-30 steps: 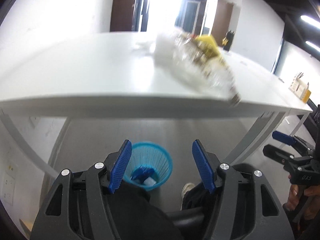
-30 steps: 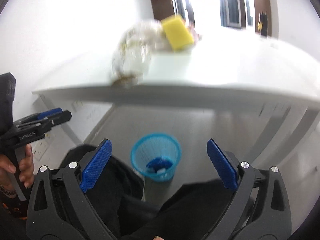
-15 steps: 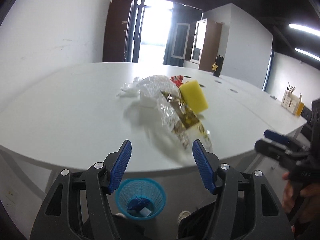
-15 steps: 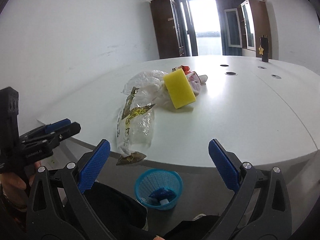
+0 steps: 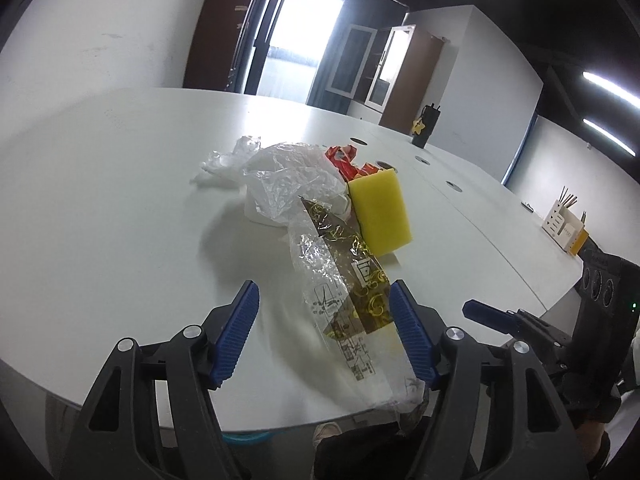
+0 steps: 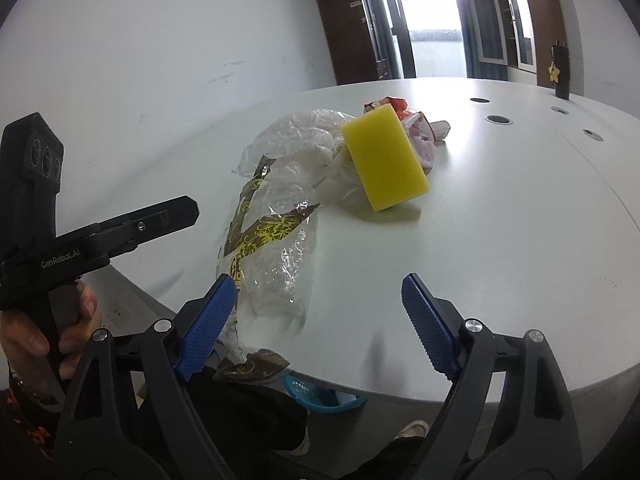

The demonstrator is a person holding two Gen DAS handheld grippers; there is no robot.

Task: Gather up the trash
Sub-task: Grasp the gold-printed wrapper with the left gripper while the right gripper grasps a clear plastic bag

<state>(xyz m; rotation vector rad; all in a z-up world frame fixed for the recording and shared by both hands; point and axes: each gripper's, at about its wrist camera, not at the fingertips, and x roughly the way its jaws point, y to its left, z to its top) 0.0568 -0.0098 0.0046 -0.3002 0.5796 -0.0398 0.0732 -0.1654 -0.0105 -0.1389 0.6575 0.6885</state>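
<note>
Both grippers up from the blue bin (image 6: 320,396) under the desk (image 5: 100,220) to its near edge. Left gripper (image 5: 324,332) spreading, nothing pinched, clear gold-printed wrapper (image 5: 344,300) lying between its blades, tail over the edge. Right gripper (image 6: 316,320) narrowing, empty. Yellow sponge (image 6: 384,160), crumpled clear bag (image 5: 288,184), red wrapper (image 5: 348,162) heaped mid-desk. Bin contents mostly hidden, perhaps some trash already. Next pickup likely the wrapper.

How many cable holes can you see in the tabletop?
4 cable holes, beyond the trash pile, in the right wrist view. More may lie out of frame.
</note>
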